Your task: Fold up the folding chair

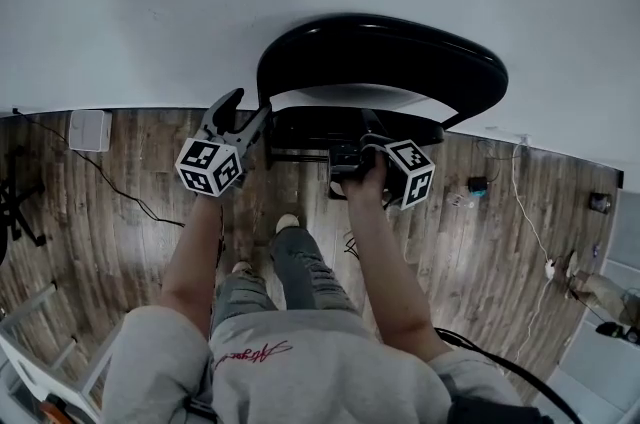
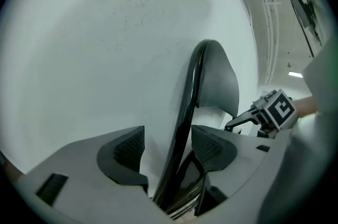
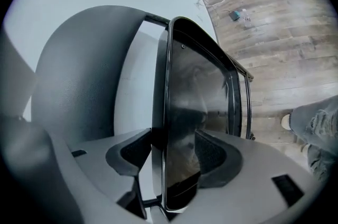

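Note:
A black folding chair (image 1: 380,52) stands against the white wall, its glossy seat (image 1: 350,127) tipped up under the curved backrest. My left gripper (image 1: 240,112) is at the backrest's left edge. In the left gripper view that gripper (image 2: 168,149) is open, with the thin black backrest edge (image 2: 187,122) running between its pads and a gap on each side. My right gripper (image 1: 362,162) is at the seat's front. In the right gripper view it (image 3: 173,157) stands open around the seat panel (image 3: 195,96), whose faces lie close to both pads.
Wooden floor (image 1: 120,212) lies around the chair. Cables (image 1: 530,222) trail at the right and left, a white box (image 1: 90,130) sits by the wall, and a small dark charger (image 1: 478,184) lies at the right. The person's feet (image 1: 288,224) are just in front of the chair. A white frame (image 1: 40,352) is at the bottom left.

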Action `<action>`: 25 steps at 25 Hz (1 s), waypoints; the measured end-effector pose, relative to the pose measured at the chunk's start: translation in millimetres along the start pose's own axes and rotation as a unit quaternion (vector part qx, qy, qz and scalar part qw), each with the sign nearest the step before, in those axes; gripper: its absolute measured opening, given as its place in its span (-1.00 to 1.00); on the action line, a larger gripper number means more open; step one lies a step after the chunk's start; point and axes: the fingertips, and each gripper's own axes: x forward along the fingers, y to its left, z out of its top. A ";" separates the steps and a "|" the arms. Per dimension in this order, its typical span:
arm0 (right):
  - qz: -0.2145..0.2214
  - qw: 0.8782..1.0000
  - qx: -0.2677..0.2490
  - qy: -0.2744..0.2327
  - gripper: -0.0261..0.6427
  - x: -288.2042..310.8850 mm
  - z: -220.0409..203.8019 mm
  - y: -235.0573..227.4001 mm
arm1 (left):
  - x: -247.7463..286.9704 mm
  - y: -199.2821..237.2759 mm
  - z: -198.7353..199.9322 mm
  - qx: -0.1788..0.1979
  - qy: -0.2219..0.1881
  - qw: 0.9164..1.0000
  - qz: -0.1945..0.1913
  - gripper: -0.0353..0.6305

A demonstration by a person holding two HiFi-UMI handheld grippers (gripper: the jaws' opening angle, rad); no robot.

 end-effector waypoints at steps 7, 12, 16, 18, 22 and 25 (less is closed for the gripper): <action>0.172 0.973 -0.146 -0.049 -0.22 -92.9 -25.4 22.9 | -91.0 -32.5 21.4 -0.036 -0.077 0.996 -0.015 -0.06; 0.255 0.917 -0.277 -0.131 -0.72 -198.5 -69.6 15.3 | -178.9 -88.8 48.7 0.012 -0.112 0.992 -0.056 -0.06; 0.333 0.861 -0.342 -0.174 -0.84 -294.5 -118.1 -1.7 | -253.3 -136.5 59.7 0.078 -0.105 0.988 -0.078 -0.09; 0.358 0.832 -0.377 -0.194 -0.85 -337.9 -141.5 -6.8 | -290.0 -159.3 66.5 0.083 -0.112 0.986 -0.089 -0.29; 0.391 0.768 -0.454 -0.229 -0.85 -421.7 -181.0 -3.8 | -352.7 -197.2 83.8 0.099 -0.138 0.982 -0.079 -0.62; 0.394 0.709 -0.527 -0.253 -0.85 -479.7 -206.1 -7.3 | -395.3 -229.3 86.4 0.112 -0.142 0.980 -0.078 -0.74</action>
